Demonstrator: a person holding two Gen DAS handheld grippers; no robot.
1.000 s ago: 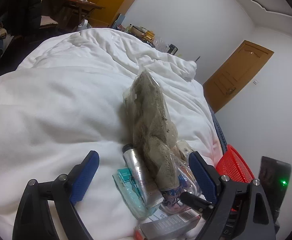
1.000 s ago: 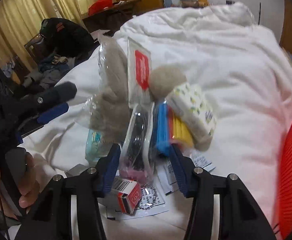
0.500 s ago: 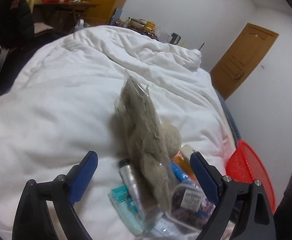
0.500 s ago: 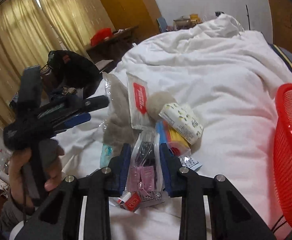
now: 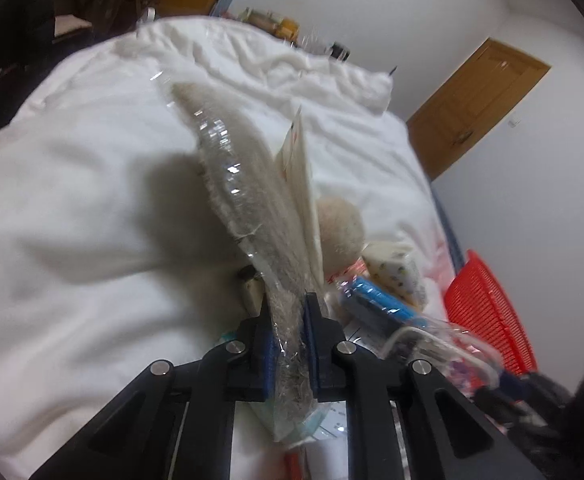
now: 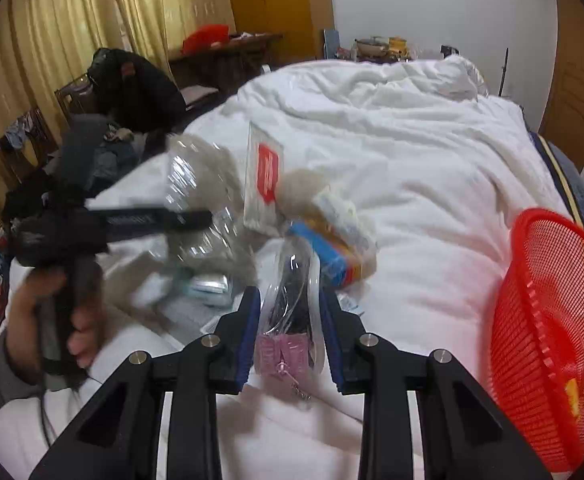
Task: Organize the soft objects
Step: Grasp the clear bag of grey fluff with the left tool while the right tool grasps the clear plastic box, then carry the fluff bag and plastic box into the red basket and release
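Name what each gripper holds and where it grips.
Left gripper: clear bag of grey fluff, pinched at its near end. Right gripper: clear pouch, squeezed across its middle.

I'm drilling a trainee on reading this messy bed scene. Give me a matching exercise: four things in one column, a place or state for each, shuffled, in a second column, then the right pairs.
Things
1. grey fluffy item in a clear bag
2. clear pouch with a pink card
3. red mesh basket
4. blue-wrapped pack

Places or states
A. at the bed's edge, on the right of both views
B. pinched between the left gripper's fingers
C. lying in the pile on the white duvet
D. clamped between the right gripper's fingers

Pairs: 1-B, 2-D, 3-A, 4-C
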